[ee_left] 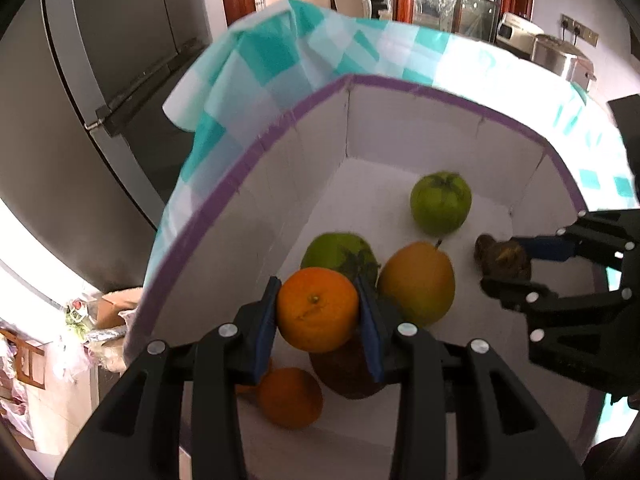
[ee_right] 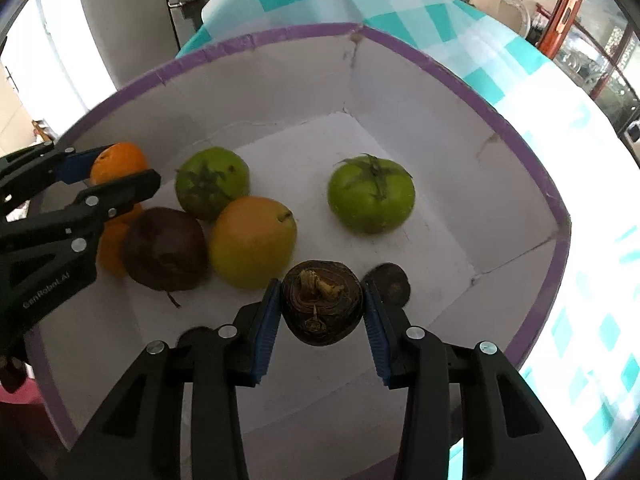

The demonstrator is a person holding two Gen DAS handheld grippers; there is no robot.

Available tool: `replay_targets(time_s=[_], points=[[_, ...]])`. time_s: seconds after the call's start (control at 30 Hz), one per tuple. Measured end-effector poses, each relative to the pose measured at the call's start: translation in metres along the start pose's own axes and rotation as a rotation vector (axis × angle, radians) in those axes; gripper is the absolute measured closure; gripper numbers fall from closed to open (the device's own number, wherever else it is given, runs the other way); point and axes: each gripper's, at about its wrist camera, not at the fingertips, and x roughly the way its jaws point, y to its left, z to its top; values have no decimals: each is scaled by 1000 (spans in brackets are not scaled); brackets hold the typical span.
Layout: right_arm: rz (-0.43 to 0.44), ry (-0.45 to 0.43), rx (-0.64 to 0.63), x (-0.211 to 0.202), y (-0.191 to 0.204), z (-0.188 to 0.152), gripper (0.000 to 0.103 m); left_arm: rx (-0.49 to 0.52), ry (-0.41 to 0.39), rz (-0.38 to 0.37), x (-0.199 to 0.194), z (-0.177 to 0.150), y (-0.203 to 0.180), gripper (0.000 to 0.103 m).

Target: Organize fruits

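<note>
A white box with a purple rim (ee_left: 256, 152) (ee_right: 440, 68) holds the fruit. My left gripper (ee_left: 319, 312) is shut on an orange (ee_left: 318, 309) inside the box, above a dark brown fruit (ee_left: 348, 372) and a second orange (ee_left: 290, 398); it also shows in the right wrist view (ee_right: 120, 178). My right gripper (ee_right: 322, 306) is shut on a small dark brown water chestnut (ee_right: 322, 304), seen in the left wrist view too (ee_left: 503, 258). Two green fruits (ee_right: 371, 194) (ee_right: 212, 182), a yellow-orange pear (ee_right: 253, 242) and a dark fruit (ee_right: 166, 248) lie on the box floor.
The box stands on a teal and white checked cloth (ee_left: 276, 56) (ee_right: 500, 60). A grey fridge (ee_left: 100, 80) stands to the left. Another small dark chestnut (ee_right: 390, 284) lies on the box floor by my right fingers. Appliances (ee_left: 556, 56) sit at the back right.
</note>
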Motion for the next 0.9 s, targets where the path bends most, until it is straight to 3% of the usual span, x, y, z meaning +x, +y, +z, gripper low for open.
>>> replay_targets(time_s=[0.1,0.17,0.23,0.3,0.33,0.43,0.6,0.77,0.9], points=[[10,-5,9,-1,5,-1,61,23,19,5,3,-4,1,65],[5,-8,24,-5,12,-2,51,33,13,-2,0,-5,1,64],[4,-15,25,-8,17,-1,37,37,1,2,-3,-4,2,55],[-18,-35,24,-14,21,3,24,38,-20,0,-9,-3,5,28],[-21,-46,28,-17,22,4,19,30,-31,-12,-12,-1,8,23],[-19,-53,52,-23,22,6,16,20,-45,-26,-18,3,14,19],[-25,-35,99,-22,16,10,16,59,-67,15,-31,9,18,2],[-16,-2,175,-20,7,21,16,43,-90,-3,-49,19,26,2],[-11,-6,209,-25,2,32,16,-8,-85,98,-59,27,33,2]])
